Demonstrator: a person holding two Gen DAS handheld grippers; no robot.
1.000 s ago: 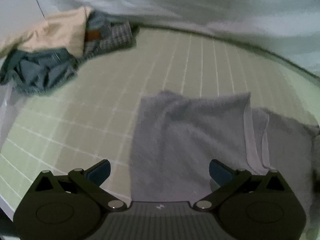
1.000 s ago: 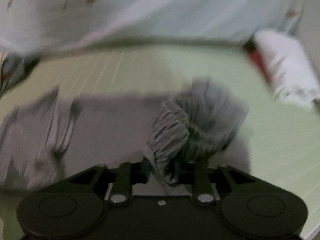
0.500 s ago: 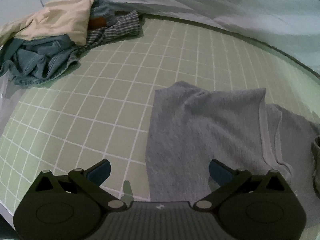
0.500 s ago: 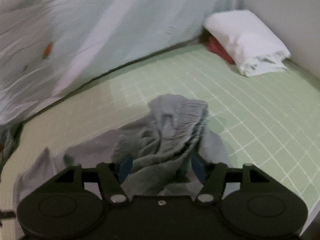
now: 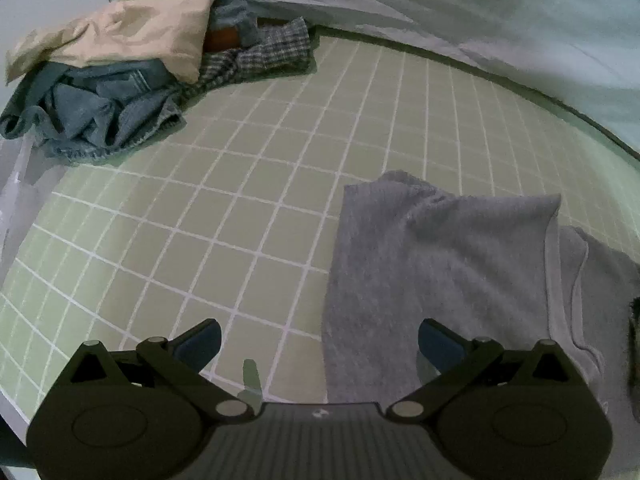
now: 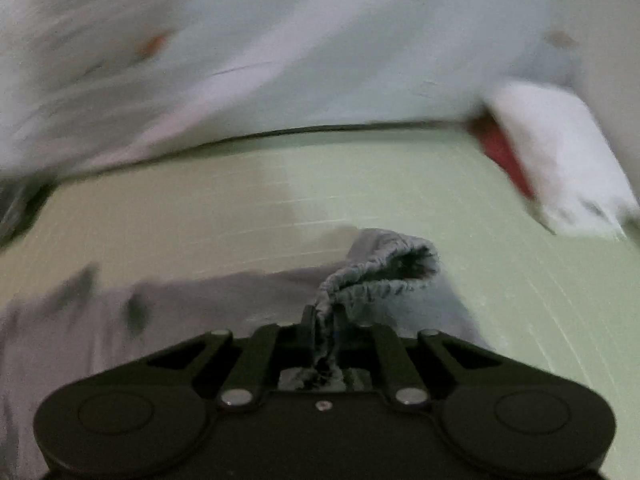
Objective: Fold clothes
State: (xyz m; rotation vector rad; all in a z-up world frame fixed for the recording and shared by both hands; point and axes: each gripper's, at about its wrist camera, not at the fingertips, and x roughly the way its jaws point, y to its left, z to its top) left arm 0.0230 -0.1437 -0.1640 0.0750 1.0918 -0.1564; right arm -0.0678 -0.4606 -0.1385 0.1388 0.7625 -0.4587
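A grey garment [image 5: 440, 264] is spread on a green gridded mat [image 5: 240, 208], toward the mat's near right side in the left wrist view; its near edge runs between the blue pads of the left gripper [image 5: 319, 340], whose jaws are held wide apart with nothing pinched. In the right wrist view — heavily blurred — the right gripper [image 6: 324, 322] is seen pressed together on the garment's gathered, elasticated hem [image 6: 384, 276]; its jaws have just been closing, with the cloth caught between them, and the hem is bunched up off the mat. At the mat's far left corner a heap of clothes [image 5: 120, 76] is piled — cream, denim blue and checked fabric. Along the far edge a pale sheet printed with carrots [image 5: 480, 40] is draped. A white folded cloth [image 6: 560, 160] is lying at the far right corner.
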